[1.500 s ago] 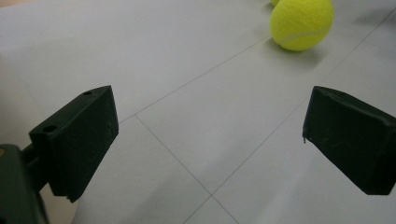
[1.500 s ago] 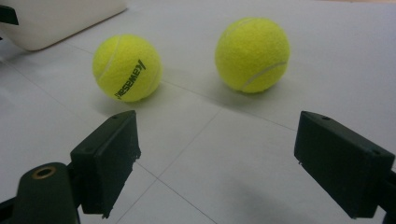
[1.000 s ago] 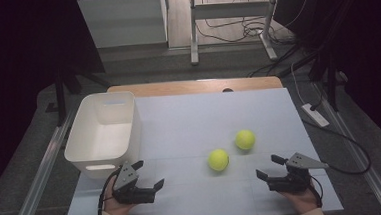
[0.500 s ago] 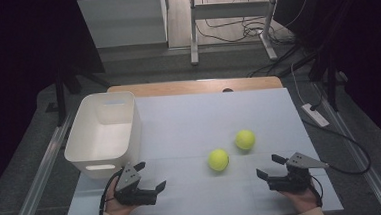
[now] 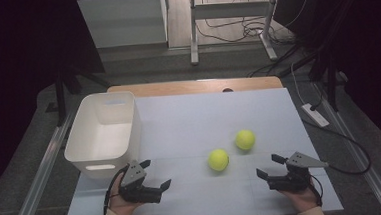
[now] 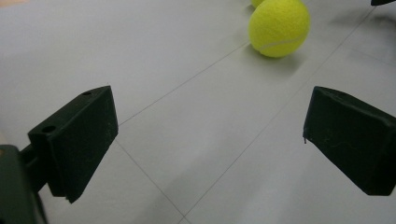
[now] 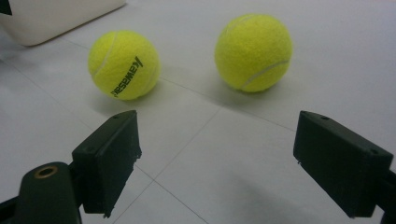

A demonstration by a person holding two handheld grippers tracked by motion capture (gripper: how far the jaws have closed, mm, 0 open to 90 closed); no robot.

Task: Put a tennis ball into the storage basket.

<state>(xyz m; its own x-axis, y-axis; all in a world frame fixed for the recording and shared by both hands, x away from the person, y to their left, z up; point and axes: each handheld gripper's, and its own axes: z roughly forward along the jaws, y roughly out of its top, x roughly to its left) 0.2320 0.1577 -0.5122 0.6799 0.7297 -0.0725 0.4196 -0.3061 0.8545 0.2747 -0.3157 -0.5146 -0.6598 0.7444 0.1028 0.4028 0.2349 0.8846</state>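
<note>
Two yellow tennis balls lie on the white table: one nearer me (image 5: 218, 160) and one farther right (image 5: 245, 139). My left gripper (image 5: 156, 173) rests open at the front left, pointing toward the nearer ball, roughly a hand's width away. In the left gripper view its jaws (image 6: 210, 140) stand wide apart with that ball (image 6: 279, 28) ahead to the right. My right gripper (image 5: 268, 166) is open at the front right. In the right gripper view its jaws (image 7: 217, 154) frame bare table, with the printed ball (image 7: 123, 65) and the other ball (image 7: 253, 52) just beyond.
A white plastic bin (image 5: 75, 144) stands at the table's left side, just behind my left gripper; its corner (image 7: 56, 16) appears in the right gripper view. A wooden strip (image 5: 192, 86) runs along the far edge. Cables lie on the floor beyond.
My left gripper has shifted slightly to the right, toward the nearer ball. The right gripper and both balls have stayed put.
</note>
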